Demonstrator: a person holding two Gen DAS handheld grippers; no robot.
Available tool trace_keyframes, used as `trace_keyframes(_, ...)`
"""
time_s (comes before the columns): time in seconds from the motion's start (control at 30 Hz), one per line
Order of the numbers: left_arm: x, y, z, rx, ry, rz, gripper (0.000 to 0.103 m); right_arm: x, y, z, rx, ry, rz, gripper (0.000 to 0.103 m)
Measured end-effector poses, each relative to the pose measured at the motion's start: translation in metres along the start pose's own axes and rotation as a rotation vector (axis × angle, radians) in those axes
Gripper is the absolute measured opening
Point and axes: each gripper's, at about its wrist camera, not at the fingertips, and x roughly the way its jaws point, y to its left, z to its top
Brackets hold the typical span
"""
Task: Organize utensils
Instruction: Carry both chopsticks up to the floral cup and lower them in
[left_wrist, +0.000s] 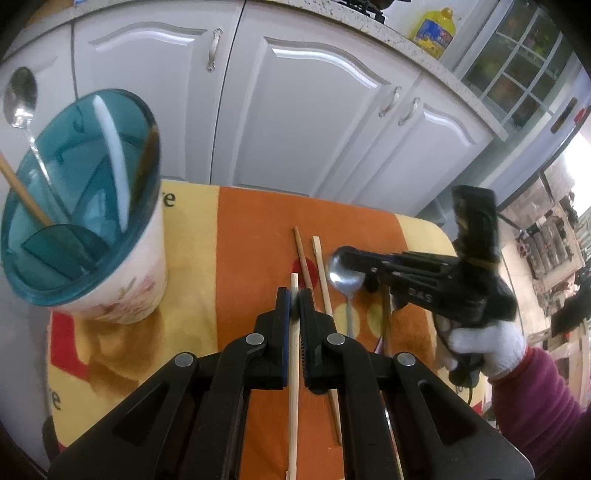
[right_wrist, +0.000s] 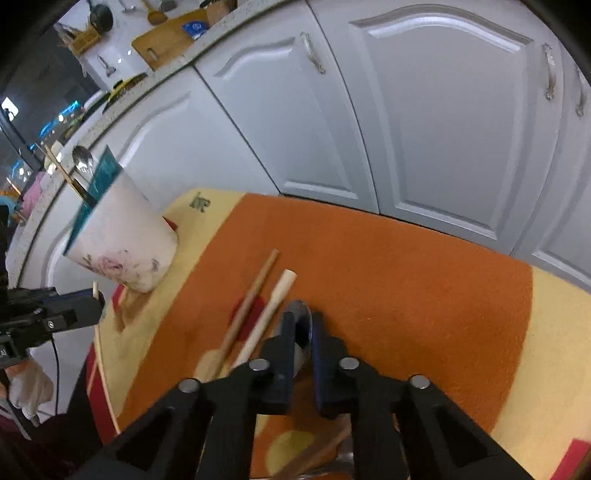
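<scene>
My left gripper (left_wrist: 294, 295) is shut on a pale chopstick (left_wrist: 293, 387), held above the orange and yellow cloth (left_wrist: 251, 236). To its left stands the white utensil holder (left_wrist: 85, 206) with a teal divided lid; a spoon (left_wrist: 20, 96) and other utensils stick out of it. A brown chopstick (left_wrist: 303, 258), another pale chopstick (left_wrist: 325, 291) and a metal spoon (left_wrist: 345, 280) lie on the cloth. In the right wrist view my right gripper (right_wrist: 300, 314) is shut on that spoon's bowl (right_wrist: 303, 343), beside the two chopsticks (right_wrist: 255, 306). My left gripper (right_wrist: 94, 301) shows at the left edge.
White cabinet doors (left_wrist: 295, 110) stand right behind the table. A yellow oil bottle (left_wrist: 434, 31) is on the counter above. A gloved hand (left_wrist: 487, 347) holds the right gripper. A further brown stick (left_wrist: 386, 321) lies under that gripper. The holder (right_wrist: 122, 240) stands at the cloth's left end.
</scene>
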Motion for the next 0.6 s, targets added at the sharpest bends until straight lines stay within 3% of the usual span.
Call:
trace_keyframes(0.4, -0.058, 0.004, 0.005, 0.001, -0.111, -0.040, 0.003, -0.114, 0.063, -0.008, -0.080, -0.247, -0.088, 0.002)
trace_keyframes(0.6, -0.084, 0.011, 0.008, -0.006, -0.162, -0.049, 0.003, -0.133, 0.088, -0.002, -0.116, -0.291, -0.107, 0.002)
